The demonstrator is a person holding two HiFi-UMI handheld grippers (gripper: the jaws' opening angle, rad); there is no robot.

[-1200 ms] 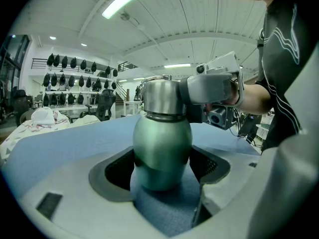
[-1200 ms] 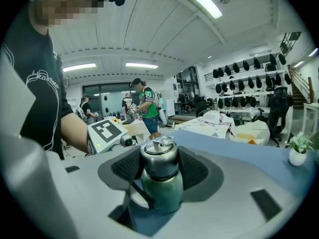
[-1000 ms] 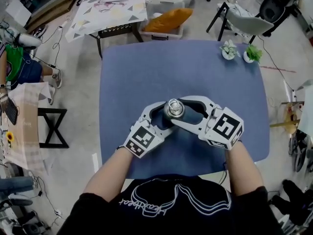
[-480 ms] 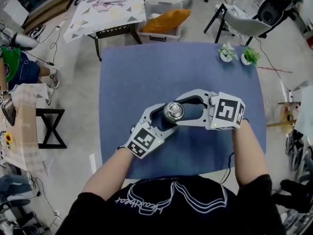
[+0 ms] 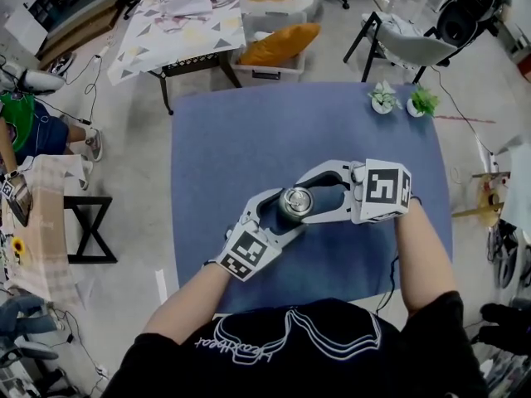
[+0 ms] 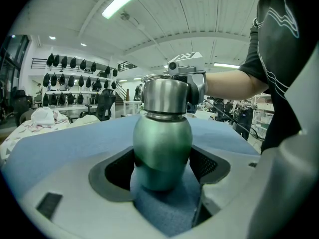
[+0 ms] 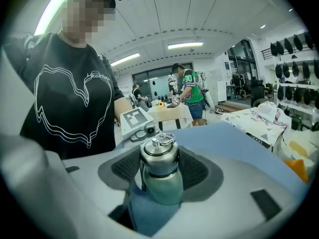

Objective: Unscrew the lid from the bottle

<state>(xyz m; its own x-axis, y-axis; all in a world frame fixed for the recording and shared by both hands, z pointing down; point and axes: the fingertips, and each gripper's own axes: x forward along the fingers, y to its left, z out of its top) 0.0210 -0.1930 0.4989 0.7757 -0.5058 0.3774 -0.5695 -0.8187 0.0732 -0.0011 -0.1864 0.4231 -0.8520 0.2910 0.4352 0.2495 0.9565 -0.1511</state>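
A green bottle (image 6: 162,148) with a steel lid (image 6: 165,94) stands upright on the blue table (image 5: 241,139), a little front of centre. From the lower left, my left gripper (image 5: 278,212) reaches in and is shut on the green body, its dark pads (image 6: 117,169) pressing both sides. My right gripper (image 5: 309,194) comes in from the right and is shut on the lid (image 7: 159,158), which carries a small ring on top. The lid sits on the bottle's neck; whether the thread is loose I cannot tell.
Two small potted plants (image 5: 384,98) (image 5: 423,99) stand at the table's back right corner. Beyond the far edge are a bin with an orange cushion (image 5: 282,40), a patterned table (image 5: 182,19) and a chair (image 5: 415,44).
The right gripper has swung round the lid, its marker cube going from the lower right of the bottle to straight right. The left gripper and bottle have kept still.
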